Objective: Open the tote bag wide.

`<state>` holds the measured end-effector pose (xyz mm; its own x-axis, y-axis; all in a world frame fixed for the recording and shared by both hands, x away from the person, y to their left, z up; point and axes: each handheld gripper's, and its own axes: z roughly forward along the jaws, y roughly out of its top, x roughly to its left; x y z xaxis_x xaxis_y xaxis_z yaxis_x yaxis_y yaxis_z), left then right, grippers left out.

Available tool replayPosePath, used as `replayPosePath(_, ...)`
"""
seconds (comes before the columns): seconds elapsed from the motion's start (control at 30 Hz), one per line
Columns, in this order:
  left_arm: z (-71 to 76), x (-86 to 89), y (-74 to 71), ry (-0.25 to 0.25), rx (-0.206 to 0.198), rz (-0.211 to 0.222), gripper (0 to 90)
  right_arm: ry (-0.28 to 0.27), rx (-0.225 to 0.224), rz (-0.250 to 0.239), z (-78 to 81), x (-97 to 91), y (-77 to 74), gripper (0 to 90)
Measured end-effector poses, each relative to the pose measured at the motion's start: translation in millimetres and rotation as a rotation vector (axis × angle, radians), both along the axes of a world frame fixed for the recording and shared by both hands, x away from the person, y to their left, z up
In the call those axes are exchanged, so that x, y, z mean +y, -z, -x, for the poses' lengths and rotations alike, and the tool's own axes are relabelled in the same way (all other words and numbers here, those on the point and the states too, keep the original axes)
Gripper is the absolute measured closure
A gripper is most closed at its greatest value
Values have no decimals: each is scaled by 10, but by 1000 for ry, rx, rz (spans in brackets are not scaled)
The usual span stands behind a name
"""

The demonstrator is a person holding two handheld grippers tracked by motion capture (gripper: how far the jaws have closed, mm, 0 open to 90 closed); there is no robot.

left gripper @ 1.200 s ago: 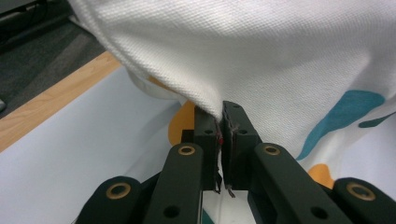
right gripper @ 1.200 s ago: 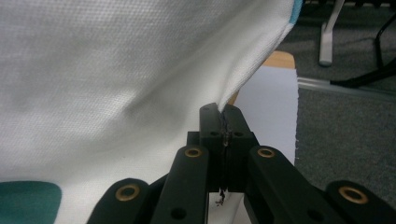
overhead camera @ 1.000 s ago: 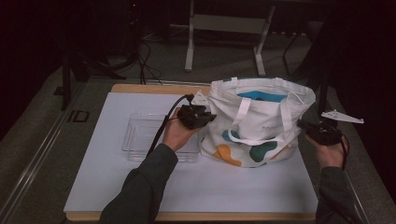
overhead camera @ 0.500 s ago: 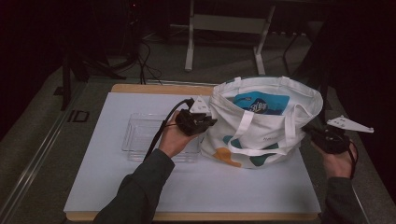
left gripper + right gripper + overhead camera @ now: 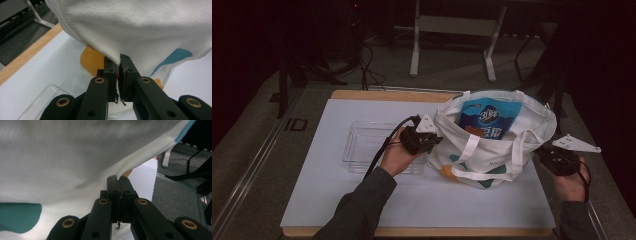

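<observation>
Bag mouth (image 5: pixel 497 117) pulled wider, left gripper (image 5: pixel 119 65) and right gripper (image 5: pixel 120 181) clamping opposite rims

Tote bag (image 5: pixel 492 145) on table (image 5: pixel 312 190), snack packet (image 5: pixel 487 117) inside, tray (image 5: pixel 362 145) left.

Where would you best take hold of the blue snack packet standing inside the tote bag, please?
Grip the blue snack packet by its top edge, coming straight down through the tote bag's open mouth. It stands upright against the far wall, its lower part hidden by fabric, so probably only the top offers a flat edge to pinch.
</observation>
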<state>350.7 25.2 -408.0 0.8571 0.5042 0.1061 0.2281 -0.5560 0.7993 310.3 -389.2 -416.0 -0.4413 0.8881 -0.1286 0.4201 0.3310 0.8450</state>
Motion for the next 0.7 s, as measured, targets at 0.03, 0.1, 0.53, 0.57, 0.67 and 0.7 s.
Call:
replayPosePath(0.03, 4, -6, 23, 3, -1, -9, 854, -2, 3, 5, 5, 11, 19, 891)
replayPosePath(0.1, 23, -27, 69, -2, -3, -29, 854, -7, 9, 24, 11, 31, 57, 890)
replayPosePath(0.53, 56, -138, 361, -8, 14, -152, 855, -3, 63, 145, 33, 153, 285, 890)
replayPosePath(0.57, 62, -152, 381, -5, 13, -162, 854, 0, 70, 148, 31, 157, 316, 890)
replayPosePath(0.67, 86, -197, 427, 4, 9, -179, 854, 4, 99, 146, 20, 148, 434, 890)
replayPosePath(0.7, 89, -210, 434, 9, 8, -185, 854, 6, 110, 149, 16, 145, 477, 890)
